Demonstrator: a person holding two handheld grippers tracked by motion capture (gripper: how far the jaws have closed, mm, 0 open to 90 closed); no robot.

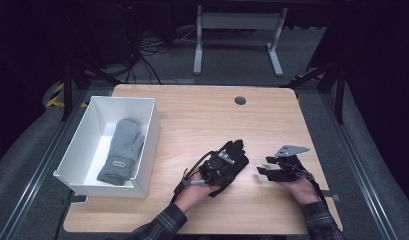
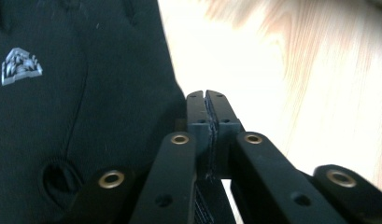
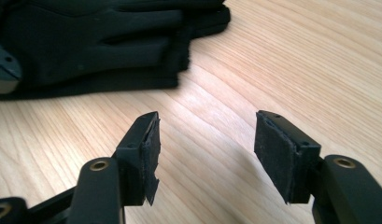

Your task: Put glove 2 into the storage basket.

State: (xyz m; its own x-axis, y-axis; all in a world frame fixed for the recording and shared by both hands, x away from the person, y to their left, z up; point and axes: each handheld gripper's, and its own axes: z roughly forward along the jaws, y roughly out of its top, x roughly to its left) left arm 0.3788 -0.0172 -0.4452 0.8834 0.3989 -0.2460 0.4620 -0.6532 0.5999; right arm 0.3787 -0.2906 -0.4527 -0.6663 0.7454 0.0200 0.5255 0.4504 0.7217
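Black glove (image 1: 231, 159) pinched at center frame, headed for the white bin (image 1: 147, 145) at left

Left gripper (image 2: 207, 95) is clamped on thin glove fabric; right gripper (image 3: 205, 140) is spread, empty. Best lifted slowly, kept high over the rim beside the grey mitten (image 1: 123, 150).

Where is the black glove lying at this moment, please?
In the high view, the black glove lies on the wooden table, right of the white bin, beneath the left tongs and left of the right tongs.

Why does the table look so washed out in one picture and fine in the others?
In the left gripper view the table is overexposed beside the dark glove; right gripper view shows crisp wood grain; high view is dim around its edges.
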